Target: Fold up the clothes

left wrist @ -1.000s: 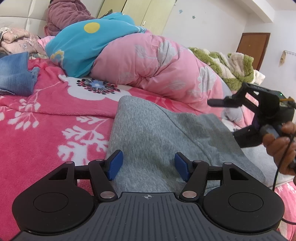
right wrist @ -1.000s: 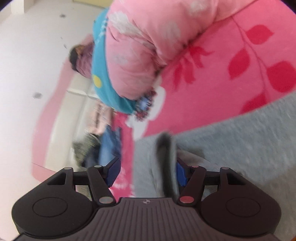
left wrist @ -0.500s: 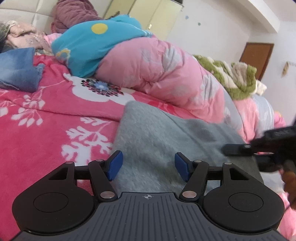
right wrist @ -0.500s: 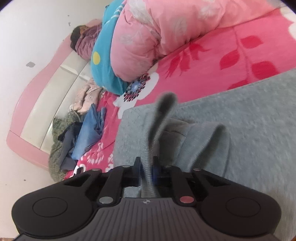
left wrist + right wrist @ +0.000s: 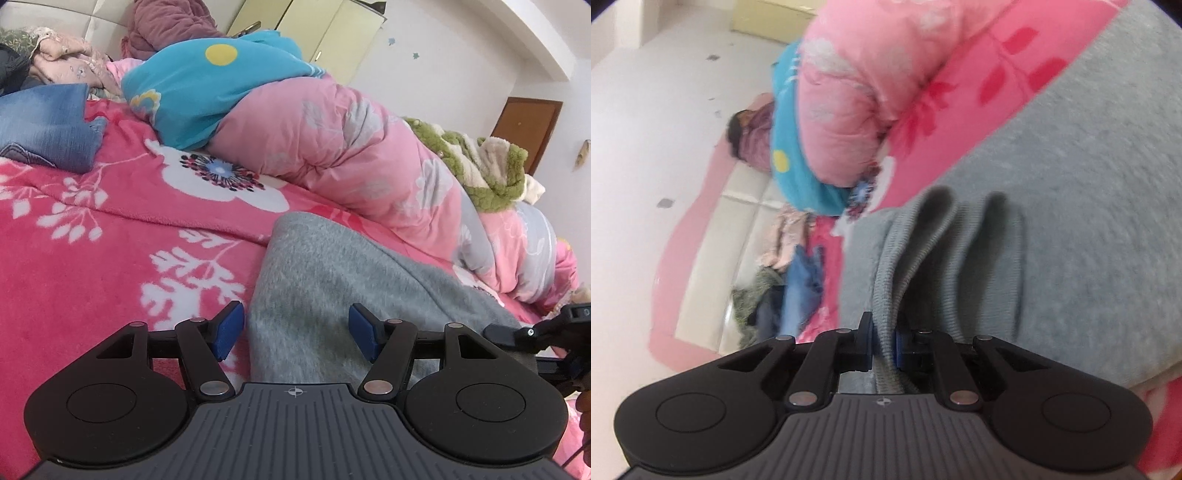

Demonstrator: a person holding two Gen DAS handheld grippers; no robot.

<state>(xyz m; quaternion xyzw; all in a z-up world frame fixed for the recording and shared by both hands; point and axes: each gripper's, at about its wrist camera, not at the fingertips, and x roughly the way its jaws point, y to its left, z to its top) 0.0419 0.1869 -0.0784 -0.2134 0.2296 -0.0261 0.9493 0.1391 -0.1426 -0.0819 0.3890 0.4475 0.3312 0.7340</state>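
Left wrist view: left gripper (image 5: 295,328) low in frame, fingers apart, nothing between. Grey garment (image 5: 332,280) lies flat on pink bed (image 5: 92,258), lower middle. Big pink quilt (image 5: 332,147) behind. Right gripper (image 5: 524,334) peeks in at right edge.

Right wrist view: right gripper (image 5: 884,343) fingers clamped on ribbed edge of grey garment (image 5: 1071,221), bunched up in middle.

Step looks like: start fold. Next: right hand carries edge across; left hand grabs matching edge.

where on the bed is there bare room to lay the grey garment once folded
Free: the pink floral blanket left of the grey garment, bordered by folded jeans behind. Crowded: the pink quilt and blue quilt along the far side.
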